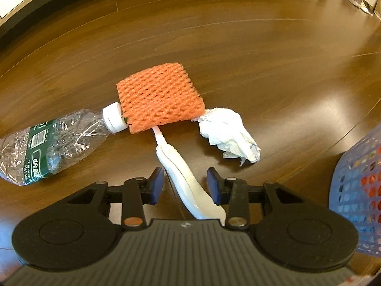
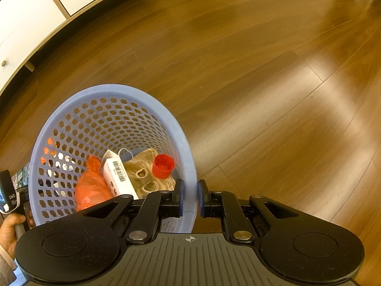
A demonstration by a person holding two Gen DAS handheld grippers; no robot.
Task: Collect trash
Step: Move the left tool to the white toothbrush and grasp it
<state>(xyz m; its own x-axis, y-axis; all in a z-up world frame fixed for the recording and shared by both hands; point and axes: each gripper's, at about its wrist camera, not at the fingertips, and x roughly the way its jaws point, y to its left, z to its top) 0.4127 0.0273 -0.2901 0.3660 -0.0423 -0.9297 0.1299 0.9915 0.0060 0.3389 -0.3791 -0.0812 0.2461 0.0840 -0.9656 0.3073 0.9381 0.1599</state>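
On the dark wooden floor lie a crushed clear bottle point(image 1: 52, 143) with a green label, an orange foam net point(image 1: 160, 100), a crumpled white tissue point(image 1: 229, 134) and a long white plastic handle point(image 1: 171, 159), whose far end runs under the net. My left gripper point(image 1: 185, 184) is open, its blue pads on either side of the handle's near part and not touching it. My right gripper point(image 2: 190, 196) is shut on the near wall of the blue perforated basket point(image 2: 109, 89). The basket holds an orange bag point(image 2: 91, 186), a white barcoded box point(image 2: 117, 177), a beige mesh pouch point(image 2: 142, 166) and a red cup point(image 2: 163, 165).
The basket's wall point(image 1: 357, 186) shows at the right edge of the left wrist view, close to the tissue. A white cabinet on legs point(image 2: 35, 12) stands at the far left. A person's hand point(image 2: 9, 228) holds the other gripper's grip beside the basket. Open floor stretches to the right.
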